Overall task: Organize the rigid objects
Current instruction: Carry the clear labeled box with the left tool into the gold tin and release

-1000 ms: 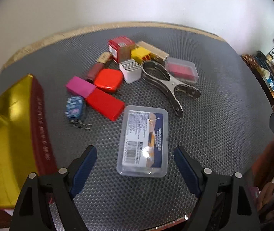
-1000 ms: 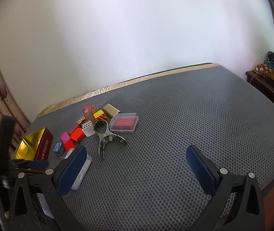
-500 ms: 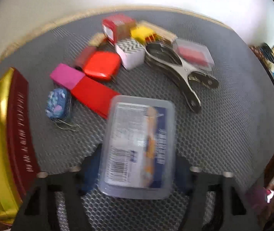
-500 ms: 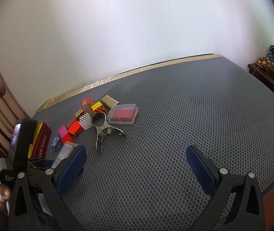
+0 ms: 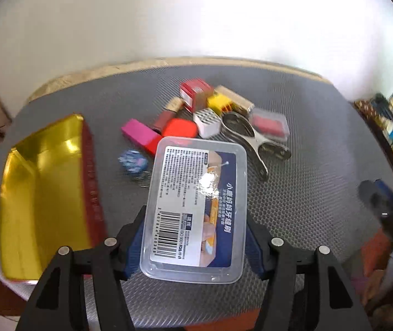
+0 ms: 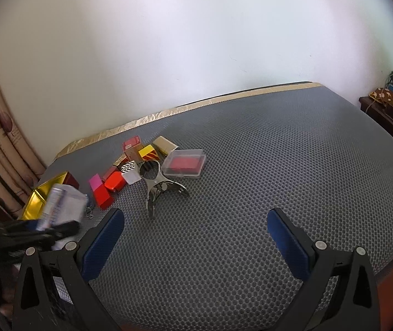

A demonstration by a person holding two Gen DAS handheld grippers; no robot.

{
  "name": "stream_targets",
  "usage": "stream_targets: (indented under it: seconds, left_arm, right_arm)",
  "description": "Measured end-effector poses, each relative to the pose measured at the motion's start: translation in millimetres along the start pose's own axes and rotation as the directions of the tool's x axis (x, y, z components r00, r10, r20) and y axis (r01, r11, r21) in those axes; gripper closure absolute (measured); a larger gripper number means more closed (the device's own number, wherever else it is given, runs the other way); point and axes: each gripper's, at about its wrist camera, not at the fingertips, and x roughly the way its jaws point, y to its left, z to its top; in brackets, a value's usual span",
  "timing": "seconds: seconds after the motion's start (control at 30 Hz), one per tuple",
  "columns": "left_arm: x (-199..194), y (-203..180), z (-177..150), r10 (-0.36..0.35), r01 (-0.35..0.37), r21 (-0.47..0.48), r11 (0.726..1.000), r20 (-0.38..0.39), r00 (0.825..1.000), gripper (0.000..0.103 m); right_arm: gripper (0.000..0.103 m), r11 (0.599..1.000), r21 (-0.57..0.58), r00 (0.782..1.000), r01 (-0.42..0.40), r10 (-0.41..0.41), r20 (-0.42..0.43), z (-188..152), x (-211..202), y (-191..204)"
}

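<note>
Left wrist view: left gripper [image 5: 195,237] clamps the clear plastic box [image 5: 195,207] by its long sides, lifted just right of the gold tray [image 5: 42,182], likely its destination, while right gripper [image 6: 196,244] hangs open.

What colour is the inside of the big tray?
Shiny gold inside the tray, seen best in the left wrist view.
</note>
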Motion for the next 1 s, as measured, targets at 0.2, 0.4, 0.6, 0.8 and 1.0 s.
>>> stream_targets:
  seconds: [0.2,0.4,0.6,0.8,1.0]
  left_arm:
    - [-52.2,68.9,3.3,0.103,-0.101,-0.137,0.985,0.008,0.995,0.04]
    - [-31.3,147.0,9.1,0.191,-0.207,-0.239,0.949,-0.087,0.978,0.04]
    - [2.4,179.8,1.5,0.241,-0.271,-0.271,0.923,-0.139,0.96,0.04]
    - [23.7,187.2,-3.0,0.207,-0.24,-0.282,0.929,-0.142,0.968,0.04]
    - [23.6,196.0,-3.6,0.237,-0.269,-0.289,0.919,-0.14,0.961,0.04]
  right_arm:
    - [0.0,1.0,-0.019,1.0,-0.02,0.02,-0.001,-1.1,-4.6,8.0]
    - [0.0,0.999,-0.041,0.999,-0.031,0.031,-0.011,-3.3,-3.8,14.7]
    - [0.0,0.998,-0.053,0.997,-0.037,0.033,-0.062,-5.2,8.3,16.3]
    - [0.0,0.99,-0.113,0.976,-0.089,0.064,-0.208,-3.8,36.5,24.5]
    - [0.0,0.964,-0.187,0.943,-0.188,0.124,-0.31,20.3,64.3,44.4]
